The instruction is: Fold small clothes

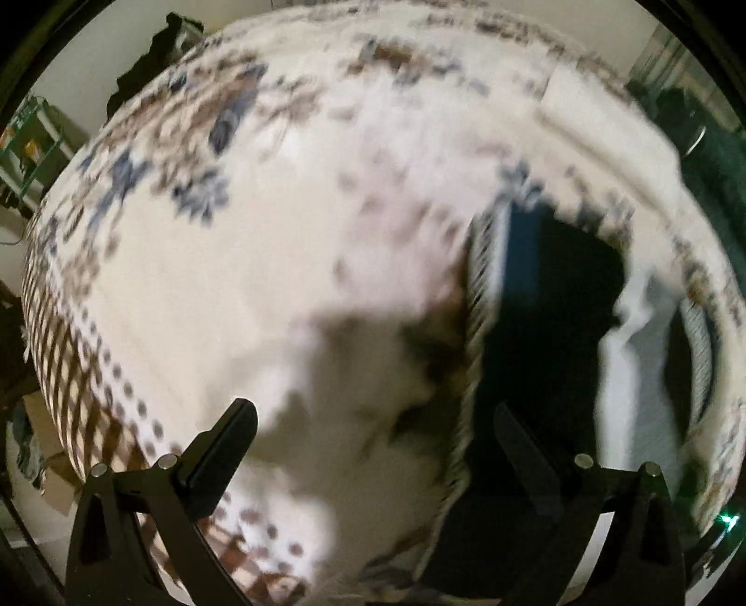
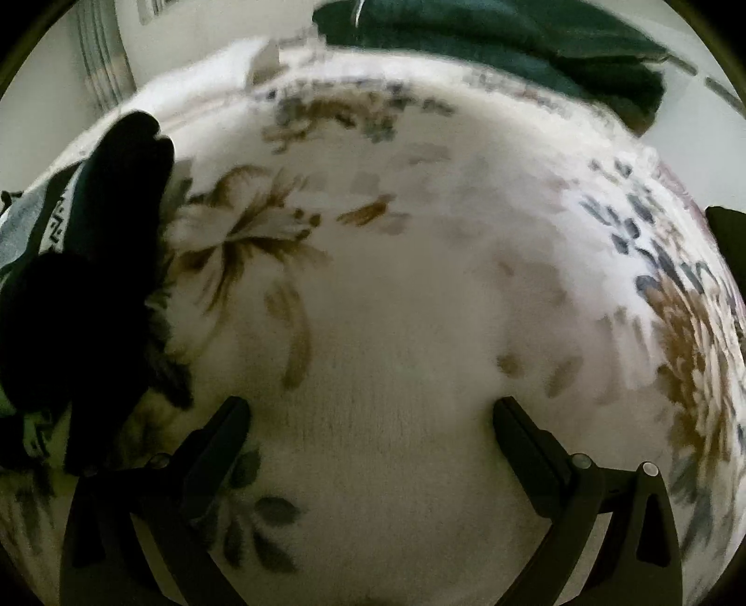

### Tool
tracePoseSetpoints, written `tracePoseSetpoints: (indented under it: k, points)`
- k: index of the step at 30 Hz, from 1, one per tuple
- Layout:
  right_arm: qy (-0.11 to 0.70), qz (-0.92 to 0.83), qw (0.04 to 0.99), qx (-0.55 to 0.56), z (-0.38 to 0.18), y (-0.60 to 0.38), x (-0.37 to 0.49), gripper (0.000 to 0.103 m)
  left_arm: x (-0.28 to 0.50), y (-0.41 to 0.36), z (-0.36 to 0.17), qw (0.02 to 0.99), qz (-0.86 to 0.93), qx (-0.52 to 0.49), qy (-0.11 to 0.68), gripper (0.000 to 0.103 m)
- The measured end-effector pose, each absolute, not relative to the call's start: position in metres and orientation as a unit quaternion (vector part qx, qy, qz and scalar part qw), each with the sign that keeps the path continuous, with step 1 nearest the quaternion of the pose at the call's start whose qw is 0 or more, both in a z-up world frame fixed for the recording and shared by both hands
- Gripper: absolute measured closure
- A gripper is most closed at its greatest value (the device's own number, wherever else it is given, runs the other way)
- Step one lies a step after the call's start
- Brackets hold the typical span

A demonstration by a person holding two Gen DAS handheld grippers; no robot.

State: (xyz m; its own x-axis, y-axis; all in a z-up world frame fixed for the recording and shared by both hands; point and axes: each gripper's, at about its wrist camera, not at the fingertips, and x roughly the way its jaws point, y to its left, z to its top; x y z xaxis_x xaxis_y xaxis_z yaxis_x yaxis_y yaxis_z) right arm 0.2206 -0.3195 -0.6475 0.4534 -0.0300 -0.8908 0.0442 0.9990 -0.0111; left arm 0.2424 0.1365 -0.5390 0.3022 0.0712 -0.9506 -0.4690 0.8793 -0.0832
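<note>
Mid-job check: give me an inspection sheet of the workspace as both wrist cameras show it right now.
Surface: white floral blanket covers the work area; views blurred.
Job's things: dark garment with patterned band at left in the right wrist view; dark garment and pale cloth in the left wrist view, possibly the same pile.
Clutter: green fabric at the far edge.
Grippers: left gripper open, empty; right gripper open, empty, over bare blanket.
Cables: nothing seen.
Surroundings: pale wall, green shelving at left.

Dark garment (image 1: 550,298) on blanket (image 1: 261,261) (floral)
</note>
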Motion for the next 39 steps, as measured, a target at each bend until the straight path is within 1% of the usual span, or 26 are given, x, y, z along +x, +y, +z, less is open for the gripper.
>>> tracePoseSetpoints:
  k: [1, 3, 7, 9, 10, 11, 12, 13, 14, 15, 16, 17, 18, 20, 23, 25, 27, 28, 29, 30, 31, 32, 33, 34, 37, 39]
  points:
    - [0.556, -0.010, 0.831, 0.017, -0.642, -0.324, 0.231, 0.000, 0.251, 0.136, -0.532, 0.794, 0.162, -0.180, 0.557, 0.000]
    - [0.577, 0.011, 0.816, 0.041, -0.623, -0.332, 0.245, 0.000, 0.268, 0.139, -0.528, 0.801, 0.144, -0.188, 0.550, 0.000]
    - [0.551, 0.039, 0.830, 0.071, -0.560, -0.331, 0.274, 0.000, 0.294, 0.143, -0.540, 0.798, 0.103, -0.216, 0.553, 0.000]
    - [0.550, 0.068, 0.829, 0.076, -0.543, -0.317, 0.296, 0.000, 0.306, 0.141, -0.548, 0.799, 0.084, -0.229, 0.550, 0.003]
    - [0.552, 0.099, 0.823, 0.089, -0.538, -0.306, 0.311, 0.000, 0.312, 0.141, -0.552, 0.798, 0.078, -0.237, 0.548, 0.011]
    - [0.559, 0.130, 0.812, 0.108, -0.537, -0.294, 0.327, 0.000, 0.319, 0.142, -0.558, 0.797, 0.067, -0.250, 0.545, 0.025]
    - [0.569, 0.162, 0.796, 0.130, -0.540, -0.281, 0.344, 0.000, 0.320, 0.143, -0.559, 0.796, 0.061, -0.263, 0.542, 0.035]
    - [0.583, 0.179, 0.779, 0.145, -0.546, -0.268, 0.360, 0.001, 0.322, 0.145, -0.562, 0.794, 0.053, -0.278, 0.537, 0.056]
    - [0.596, 0.194, 0.764, 0.153, -0.553, -0.258, 0.372, 0.001, 0.323, 0.145, -0.563, 0.793, 0.050, -0.287, 0.534, 0.069]
    - [0.615, 0.209, 0.744, 0.158, -0.565, -0.244, 0.386, 0.008, 0.324, 0.147, -0.563, 0.794, 0.052, -0.295, 0.529, 0.072]
    - [0.629, 0.215, 0.730, 0.158, -0.575, -0.235, 0.396, 0.030, 0.324, 0.148, -0.562, 0.795, 0.052, -0.304, 0.522, 0.078]
    - [0.646, 0.224, 0.712, 0.160, -0.589, -0.227, 0.407, 0.050, 0.323, 0.148, -0.561, 0.795, 0.050, -0.312, 0.518, 0.081]
    - [0.663, 0.219, 0.698, 0.159, -0.600, -0.221, 0.415, 0.096, 0.322, 0.149, -0.560, 0.795, 0.049, -0.318, 0.514, 0.082]
    - [0.656, 0.214, 0.702, 0.176, -0.603, -0.222, 0.421, 0.095, 0.318, 0.151, -0.557, 0.796, 0.049, -0.327, 0.507, 0.085]
    - [0.621, 0.214, 0.729, 0.192, -0.581, -0.228, 0.430, 0.096, 0.313, 0.159, -0.553, 0.795, 0.044, -0.353, 0.491, 0.085]
    - [0.610, 0.213, 0.741, 0.183, -0.574, -0.228, 0.436, 0.096, 0.316, 0.162, -0.561, 0.792, 0.042, -0.358, 0.493, 0.085]
    - [0.636, 0.209, 0.725, 0.162, -0.587, -0.220, 0.445, 0.095, 0.321, 0.162, -0.570, 0.785, 0.045, -0.352, 0.508, 0.084]
    - [0.660, 0.206, 0.705, 0.161, -0.599, -0.218, 0.448, 0.093, 0.322, 0.163, -0.572, 0.780, 0.045, -0.354, 0.513, 0.080]
    - [0.678, 0.202, 0.687, 0.165, -0.605, -0.221, 0.449, 0.087, 0.321, 0.165, -0.571, 0.774, 0.041, -0.364, 0.517, 0.075]
    - [0.690, 0.196, 0.676, 0.173, -0.607, -0.227, 0.447, 0.071, 0.318, 0.167, -0.569, 0.770, 0.039, -0.369, 0.518, 0.071]
    - [0.690, 0.195, 0.673, 0.179, -0.605, -0.234, 0.444, 0.057, 0.314, 0.169, -0.565, 0.768, 0.040, -0.370, 0.521, 0.061]
    - [0.688, 0.198, 0.673, 0.186, -0.599, -0.243, 0.437, 0.051, 0.309, 0.171, -0.562, 0.768, 0.042, -0.366, 0.524, 0.049]
    - [0.687, 0.198, 0.673, 0.191, -0.592, -0.255, 0.427, 0.044, 0.299, 0.174, -0.557, 0.769, 0.044, -0.364, 0.524, 0.042]
    - [0.690, 0.195, 0.669, 0.197, -0.592, -0.262, 0.419, 0.041, 0.290, 0.176, -0.554, 0.768, 0.046, -0.365, 0.524, 0.035]
    - [0.727, 0.186, 0.623, 0.221, -0.602, -0.286, 0.379, 0.041, 0.259, 0.177, -0.552, 0.758, 0.046, -0.378, 0.530, 0.035]
    - [0.749, 0.171, 0.586, 0.258, -0.618, -0.299, 0.352, 0.041, 0.236, 0.173, -0.555, 0.745, 0.058, -0.384, 0.543, 0.035]
